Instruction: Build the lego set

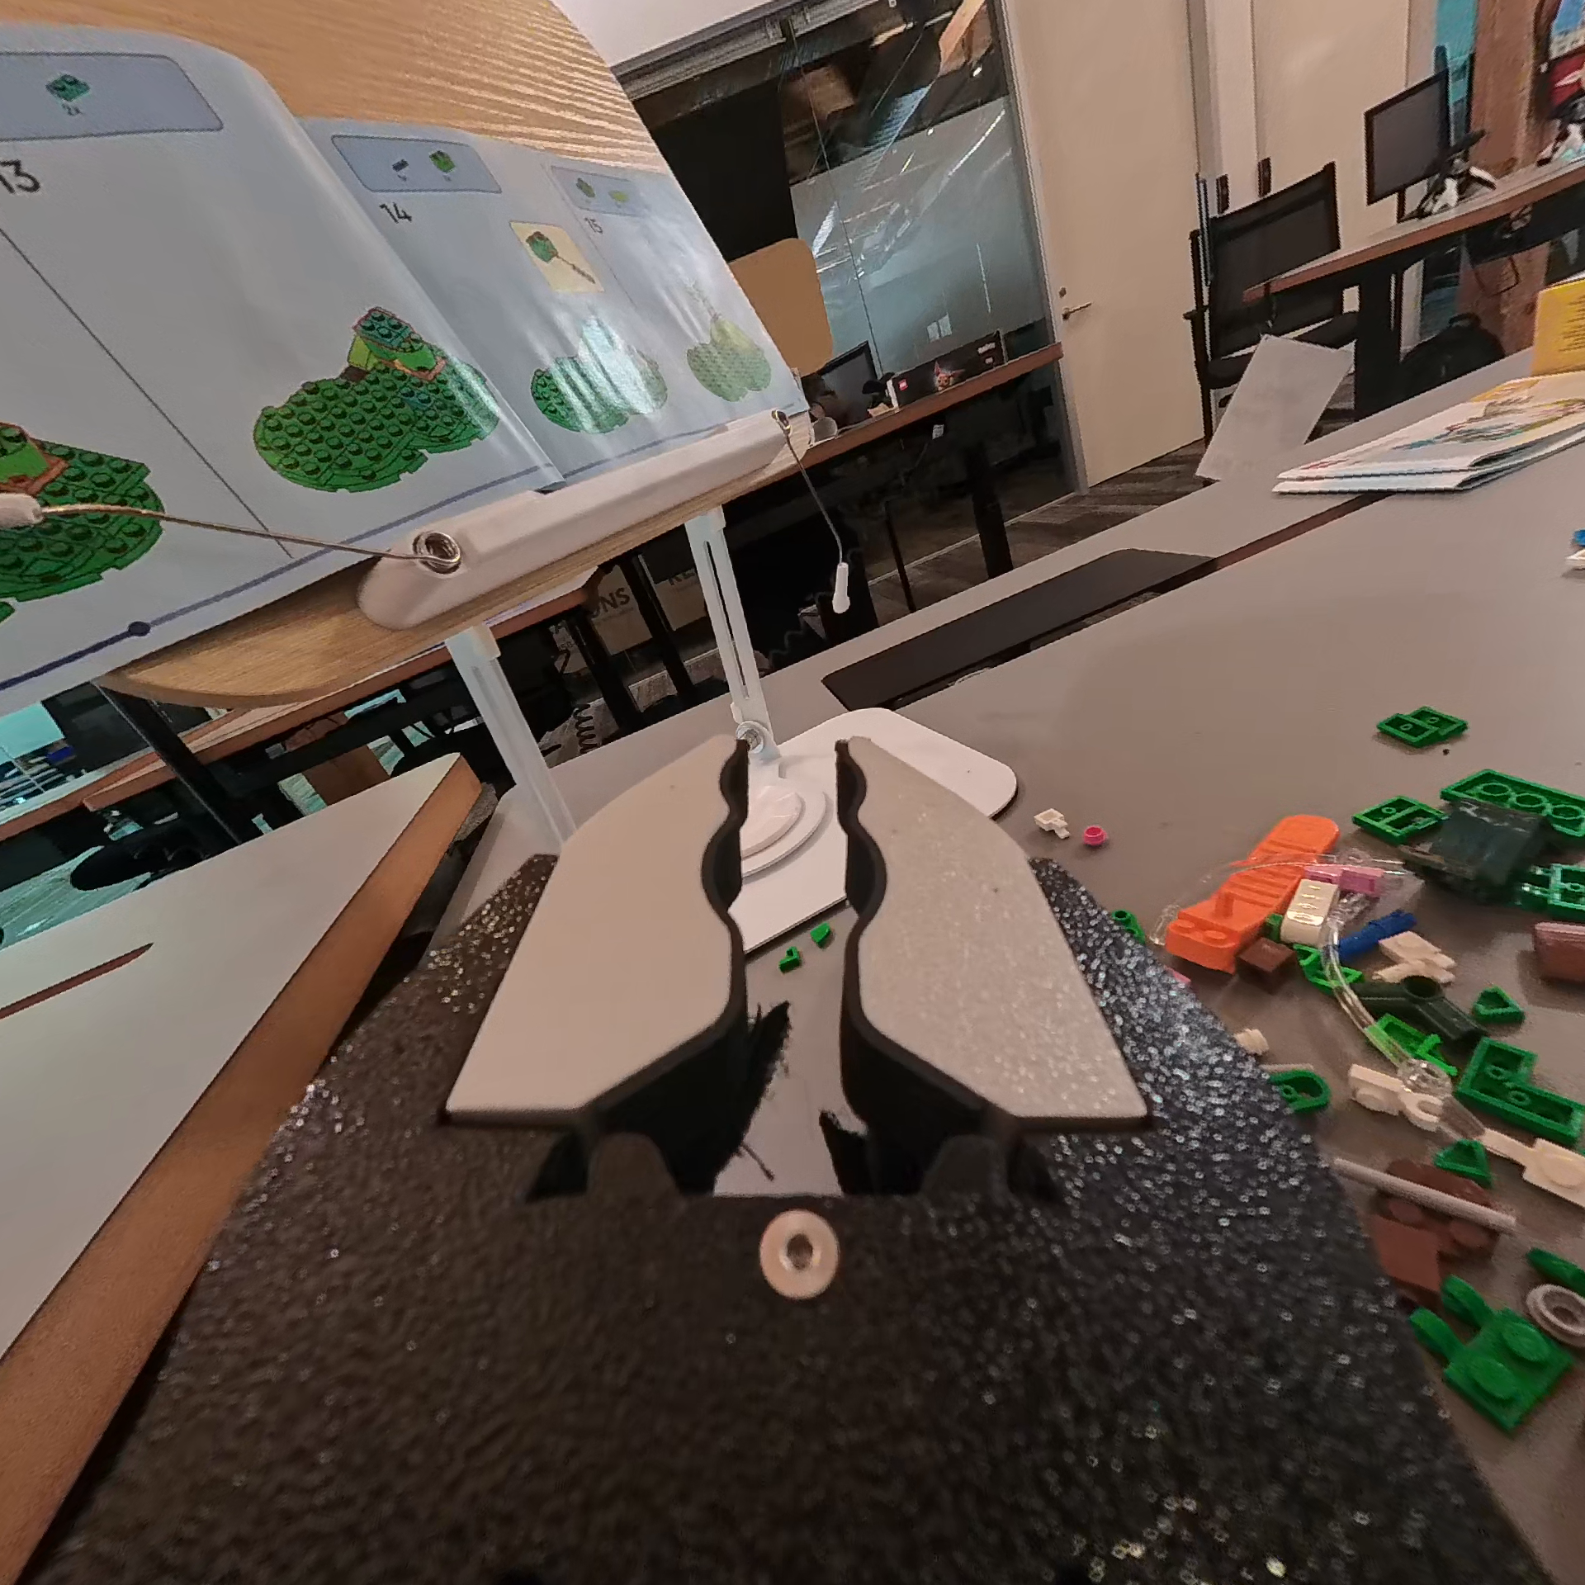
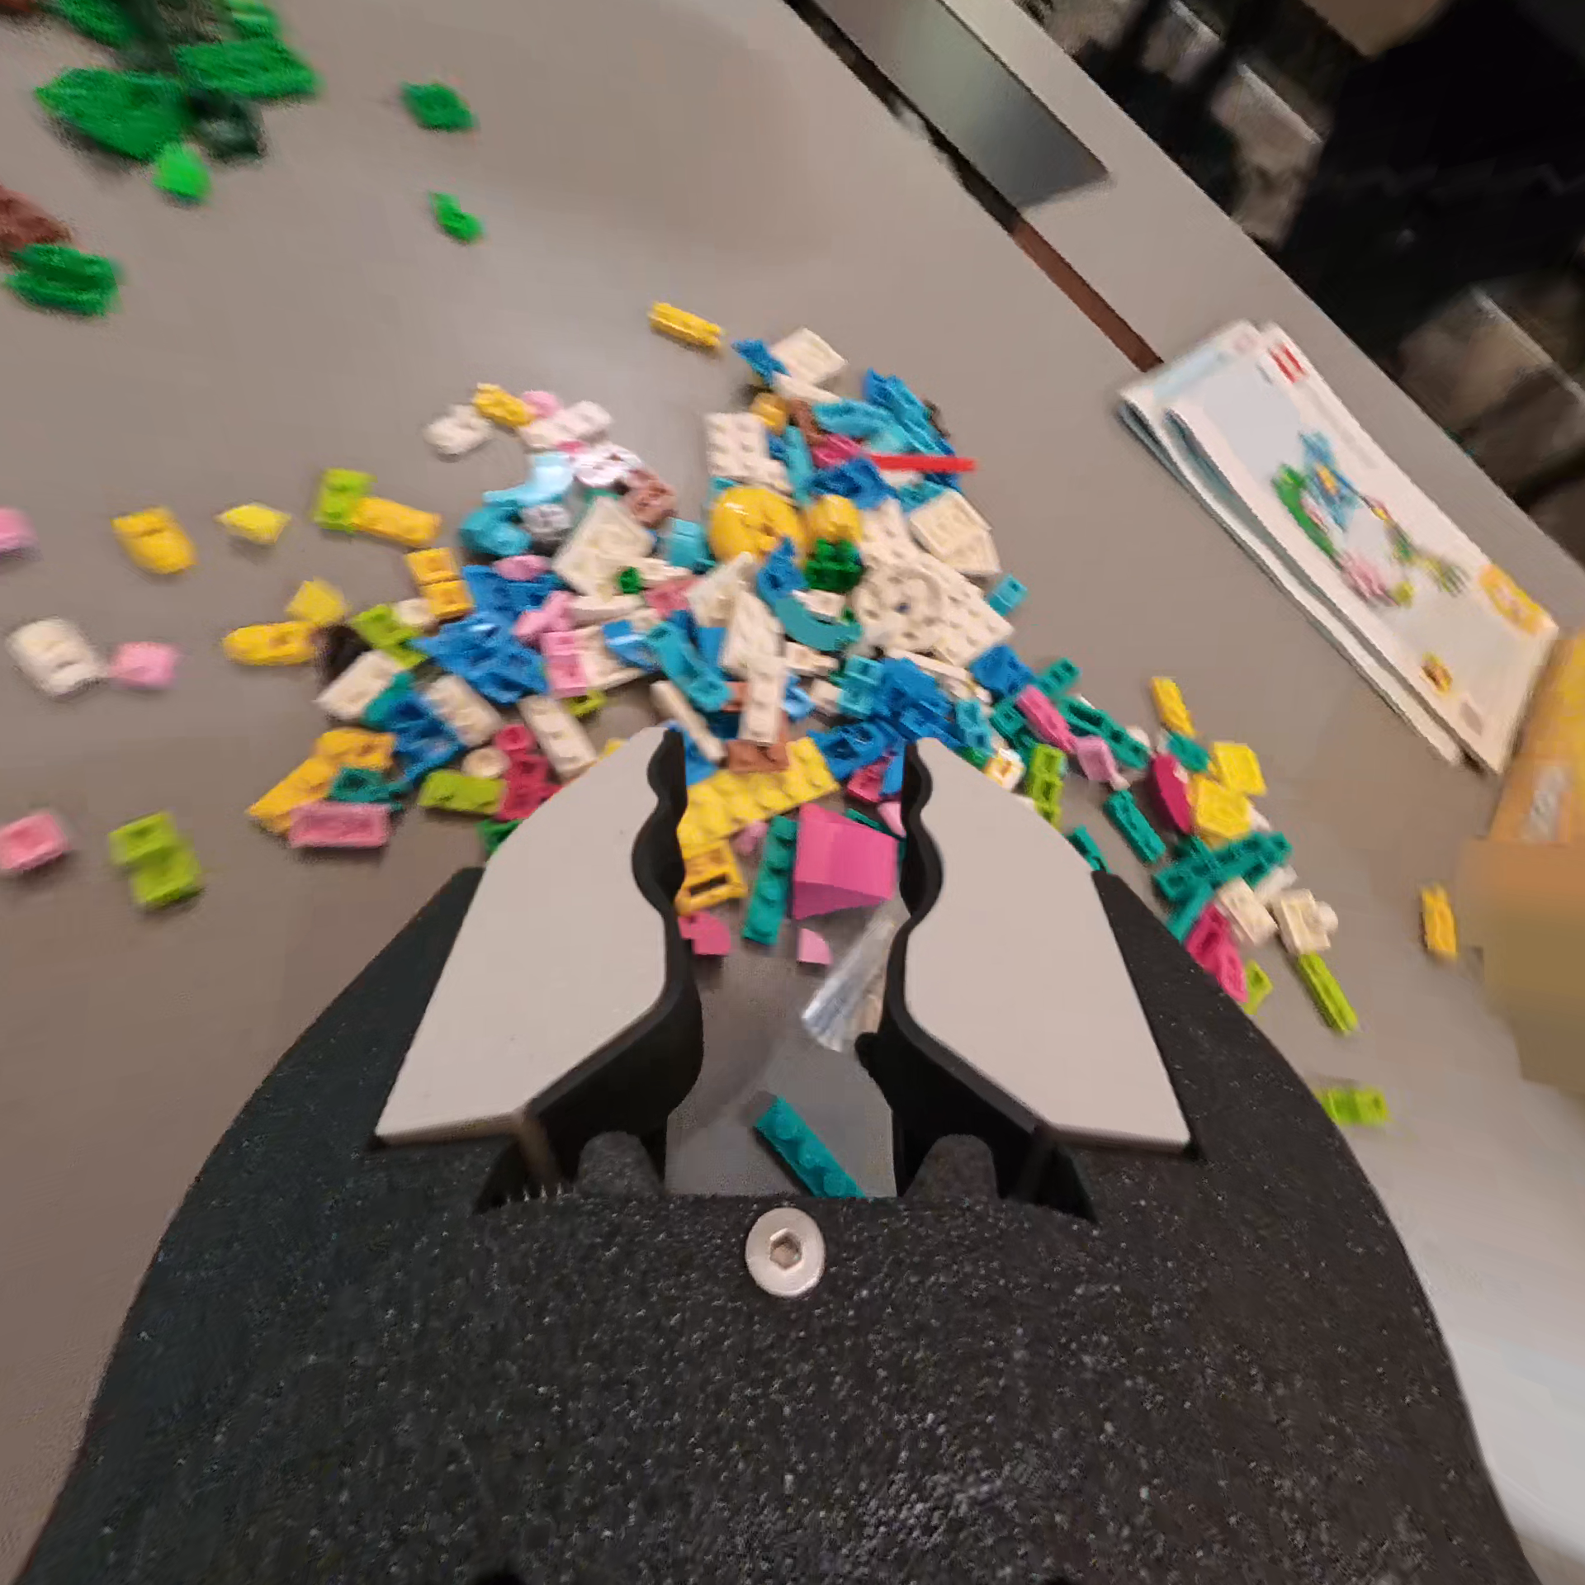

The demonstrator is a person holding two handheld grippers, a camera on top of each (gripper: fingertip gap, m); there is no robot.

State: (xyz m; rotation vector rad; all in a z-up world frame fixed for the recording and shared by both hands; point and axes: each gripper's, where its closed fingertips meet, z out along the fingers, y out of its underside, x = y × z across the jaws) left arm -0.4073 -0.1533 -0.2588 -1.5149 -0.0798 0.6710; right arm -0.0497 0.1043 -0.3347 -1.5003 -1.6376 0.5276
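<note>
My left gripper (image 1: 791,759) is open and empty, held low over the grey table (image 1: 1201,643) and pointing at the white base (image 1: 926,763) of a book stand. The stand holds an open instruction booklet (image 1: 257,343) at the upper left. Loose green, brown and white lego pieces (image 1: 1501,858) and an orange separator tool (image 1: 1244,892) lie to its right. My right gripper (image 2: 793,746) is open and empty above a pile of colourful bricks (image 2: 686,583). A pink slope piece (image 2: 845,862) lies on the table between its fingers, and a teal plate (image 2: 806,1149) lies nearer its base. The right wrist view is blurred.
Closed booklets (image 2: 1338,532) lie near the table's far edge, with a yellow cardboard box (image 2: 1535,772) beside them. Green pieces (image 2: 129,103) lie at the upper left of the right wrist view. A second tabletop (image 1: 214,943) adjoins on the left. Desks, chairs and monitors stand behind. About 45 cm separates my left fingertips from my right.
</note>
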